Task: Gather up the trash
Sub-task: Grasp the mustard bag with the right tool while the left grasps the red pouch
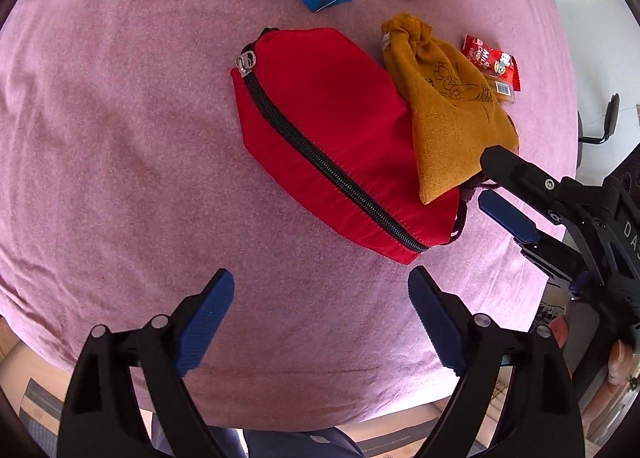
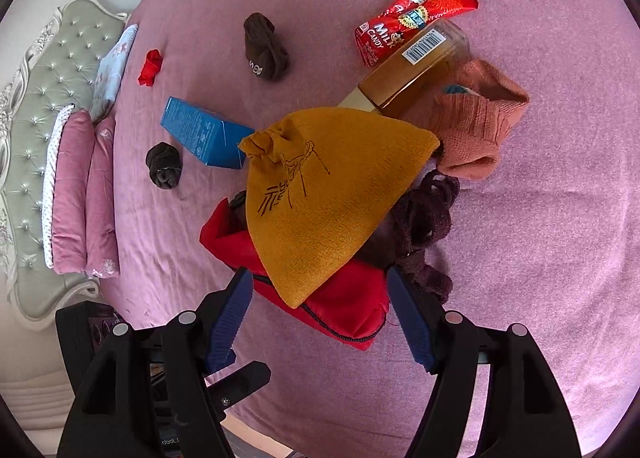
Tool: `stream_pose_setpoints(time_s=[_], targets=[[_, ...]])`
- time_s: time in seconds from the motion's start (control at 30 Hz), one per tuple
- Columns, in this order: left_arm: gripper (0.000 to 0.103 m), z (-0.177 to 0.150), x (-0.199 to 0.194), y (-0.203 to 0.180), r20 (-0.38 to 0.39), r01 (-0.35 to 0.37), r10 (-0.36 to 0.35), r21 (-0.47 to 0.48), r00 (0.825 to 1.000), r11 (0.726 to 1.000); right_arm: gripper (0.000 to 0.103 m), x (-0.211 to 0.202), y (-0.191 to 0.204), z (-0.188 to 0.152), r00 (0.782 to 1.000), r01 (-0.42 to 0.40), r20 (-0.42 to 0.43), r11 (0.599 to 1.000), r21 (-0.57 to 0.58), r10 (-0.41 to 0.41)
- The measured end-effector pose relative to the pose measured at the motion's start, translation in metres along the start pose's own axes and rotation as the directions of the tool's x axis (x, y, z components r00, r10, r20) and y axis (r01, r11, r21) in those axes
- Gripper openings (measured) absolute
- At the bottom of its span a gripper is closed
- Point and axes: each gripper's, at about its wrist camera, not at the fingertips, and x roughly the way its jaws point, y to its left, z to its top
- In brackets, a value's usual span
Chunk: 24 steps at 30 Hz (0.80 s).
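Both tongs, left (image 1: 320, 318) & right (image 2: 316, 314), gaping, holding nothing. 1 red pouch (image 1: 320, 130), 1 yellow bag (image 2: 320, 198), 1 candy pack (image 2: 412, 18), 1 blue box (image 2: 204, 134), pink bed (image 2: 520, 258), bedroom.

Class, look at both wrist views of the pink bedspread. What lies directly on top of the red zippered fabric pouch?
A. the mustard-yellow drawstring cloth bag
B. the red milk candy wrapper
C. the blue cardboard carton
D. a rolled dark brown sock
A: the mustard-yellow drawstring cloth bag overlaps one end of the red zippered fabric pouch, while the other three lie apart on the pink bedspread.
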Motion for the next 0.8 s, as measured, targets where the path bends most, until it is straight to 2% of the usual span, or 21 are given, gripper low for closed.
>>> stream_pose_setpoints(time_s=[0.2, 0.23, 0.27, 0.33, 0.43, 0.63, 0.8], targets=[[0.088, 0.006, 0.006, -0.005, 0.005, 0.014, -0.014, -0.044, 1.000, 0.999, 0.066, 0.011, -0.004, 0.018, 0.999, -0.036, -0.018, 0.998, 0.053, 0.037], [0.089, 0.007, 0.007, -0.006, 0.007, 0.012, -0.012, -0.050, 1.000, 0.999, 0.054, 0.012, -0.005, 0.020, 0.999, -0.026, -0.024, 0.998, 0.061, 0.028], [0.089, 0.008, 0.008, -0.007, 0.009, 0.011, -0.010, -0.058, 1.000, 0.998, 0.047, 0.014, -0.006, 0.023, 0.999, -0.020, -0.034, 0.998, 0.064, 0.022], [0.089, 0.009, 0.011, -0.007, 0.006, 0.014, -0.013, -0.077, 1.000, 0.997, 0.018, 0.014, -0.005, 0.027, 0.999, -0.024, -0.044, 0.998, 0.055, 0.027], [0.089, 0.011, 0.016, -0.006, 0.005, 0.024, -0.024, -0.110, 1.000, 0.994, 0.008, 0.004, -0.004, 0.031, 0.999, -0.029, -0.015, 0.999, 0.034, 0.030], [0.089, 0.018, 0.025, -0.005, 0.002, 0.044, -0.044, -0.186, 0.999, 0.982, 0.005, -0.019, -0.003, 0.042, 0.999, -0.031, 0.034, 0.999, -0.018, 0.032], [0.089, 0.032, 0.033, -0.002, 0.026, 0.069, -0.064, -0.314, 0.998, 0.947, 0.005, -0.029, -0.013, 0.050, 0.997, -0.054, 0.045, 0.998, -0.010, 0.055]])
